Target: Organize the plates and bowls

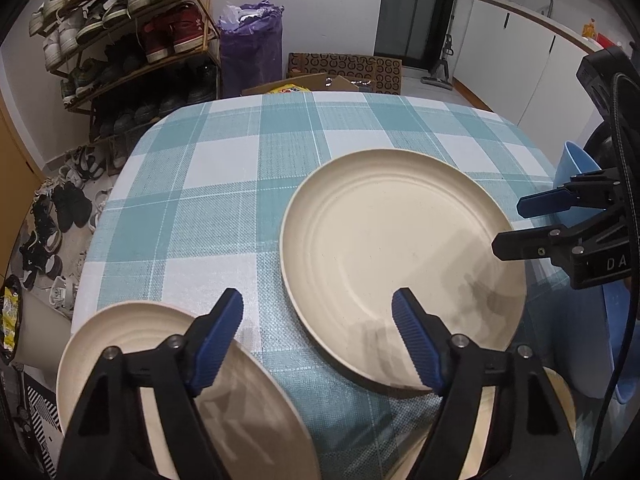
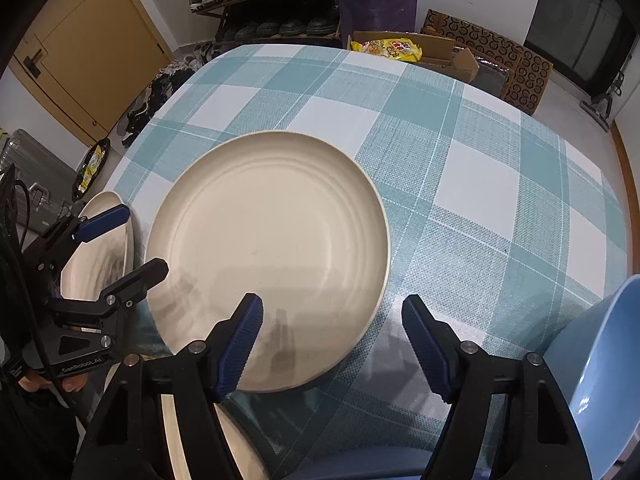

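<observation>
Table [image 1: 224,184], checked cloth.
Big plate [image 2: 272,240]: centre, lying flat, alone.
Small plate [image 1: 132,344]: near left corner, flat, apart from the big one.
Third plate [image 2: 192,432]: near edge, mostly hidden under the grippers.
Blue bowl [image 2: 600,360]: right edge.
Left gripper [image 1: 318,340]: fingers apart, nothing between them, hovering between small and big plates.
Right gripper [image 2: 332,344]: fingers apart, empty, over the big plate's near rim.
Progress: judged barely begun; nothing stacked, every piece left to gather.
</observation>
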The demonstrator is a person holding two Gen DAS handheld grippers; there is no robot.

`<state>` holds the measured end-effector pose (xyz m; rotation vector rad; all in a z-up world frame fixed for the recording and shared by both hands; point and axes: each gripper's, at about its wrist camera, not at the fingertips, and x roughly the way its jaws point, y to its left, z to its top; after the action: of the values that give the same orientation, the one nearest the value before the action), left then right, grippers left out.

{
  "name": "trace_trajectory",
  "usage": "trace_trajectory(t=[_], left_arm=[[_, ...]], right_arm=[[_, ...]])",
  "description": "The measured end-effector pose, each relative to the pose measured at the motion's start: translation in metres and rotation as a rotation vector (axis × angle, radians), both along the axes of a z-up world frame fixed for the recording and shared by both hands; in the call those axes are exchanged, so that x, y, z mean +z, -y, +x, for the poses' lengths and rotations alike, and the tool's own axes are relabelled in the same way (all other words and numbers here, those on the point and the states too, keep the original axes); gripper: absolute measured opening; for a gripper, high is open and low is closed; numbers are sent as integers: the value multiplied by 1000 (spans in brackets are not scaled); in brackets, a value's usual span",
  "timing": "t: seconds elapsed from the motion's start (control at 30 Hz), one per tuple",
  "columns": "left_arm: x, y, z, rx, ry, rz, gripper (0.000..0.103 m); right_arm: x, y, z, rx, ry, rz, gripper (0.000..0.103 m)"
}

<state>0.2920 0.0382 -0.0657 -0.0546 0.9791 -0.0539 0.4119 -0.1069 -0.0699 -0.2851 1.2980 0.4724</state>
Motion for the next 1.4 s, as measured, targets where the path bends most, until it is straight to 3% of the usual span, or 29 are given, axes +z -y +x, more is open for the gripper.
trace_trajectory(t=[0.27,0.6,0.73,0.97,1.4], left_arm=[[-8,-1,2,-8,-34,-19,61],[-17,1,4,-22,-62,-41,35],[-17,3,4,-18,-58,-11,31],[-14,3,2,-21,-41,6,27],[-6,5,-3,-25,-8,14,27]], right_arm=[[-9,-2,2,3,-21,-21,56],[-18,1,4,0,-19,-60,40],[-18,2,4,-1,-7,-76,33],[-18,2,1,13,25,-110,25],[-14,0,-8,22,84,-146,23]])
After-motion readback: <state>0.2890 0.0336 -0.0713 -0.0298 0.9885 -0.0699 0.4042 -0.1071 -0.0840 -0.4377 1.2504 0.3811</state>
